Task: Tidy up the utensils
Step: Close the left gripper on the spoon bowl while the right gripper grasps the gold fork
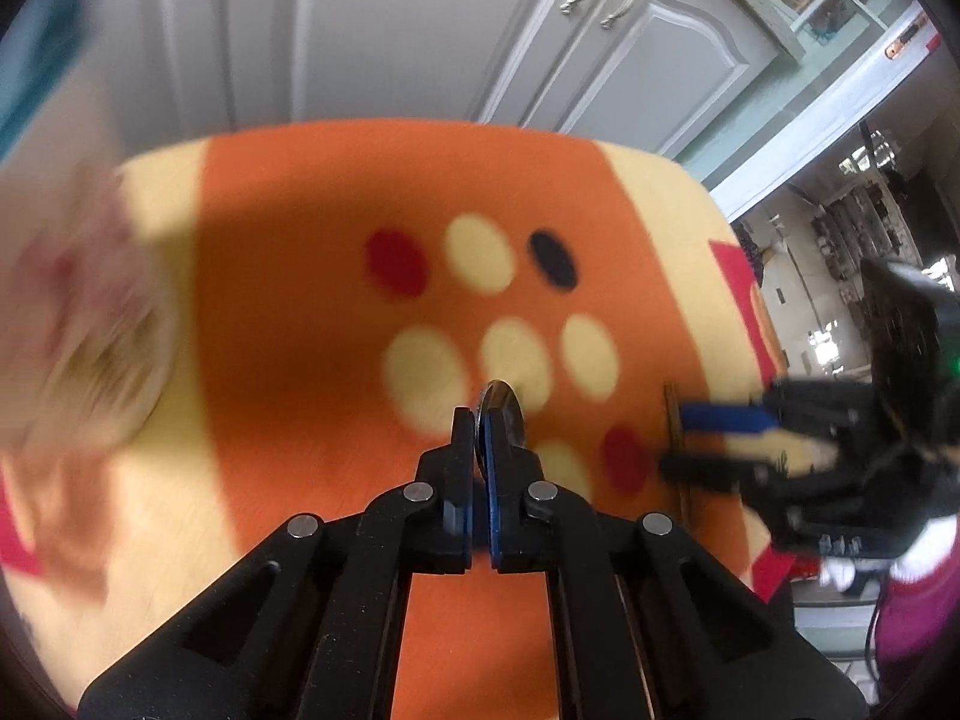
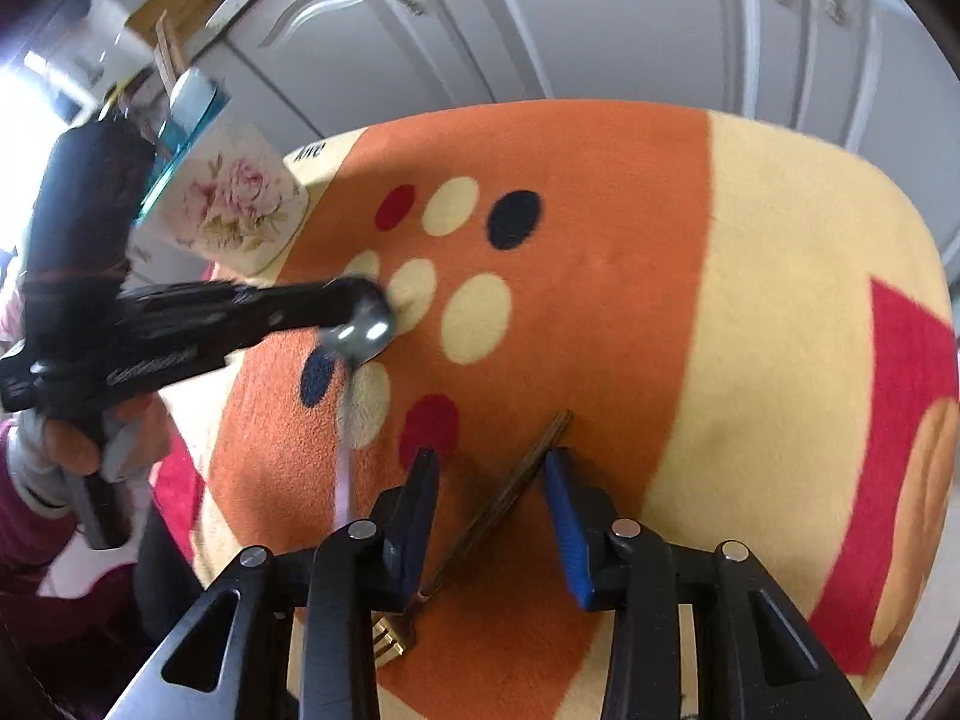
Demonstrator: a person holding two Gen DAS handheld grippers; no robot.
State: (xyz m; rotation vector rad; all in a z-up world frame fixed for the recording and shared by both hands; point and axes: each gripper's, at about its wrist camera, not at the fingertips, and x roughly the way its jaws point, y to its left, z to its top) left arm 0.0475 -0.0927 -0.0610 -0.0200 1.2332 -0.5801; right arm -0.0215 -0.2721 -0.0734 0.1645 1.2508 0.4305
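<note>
Left gripper (image 1: 480,426) clamps a spoon (image 2: 360,330); right gripper (image 2: 491,468), jaws apart, straddles a fork (image 2: 510,492) beside 1 floral container (image 2: 234,204).

Daylight scene, bright overall. Left wrist view: strong motion blur at left edge, floral box (image 1: 78,324) smeared; right gripper (image 1: 714,441) at right edge also blurred. Broad soft shadow across orange cloth (image 1: 312,276) at centre. Right wrist view: blown-out glare at far left edge, highlights on spoon (image 2: 363,330), its handle streaked. Fisheye bends cabinets (image 2: 600,18); dark vignette in corners.
</note>
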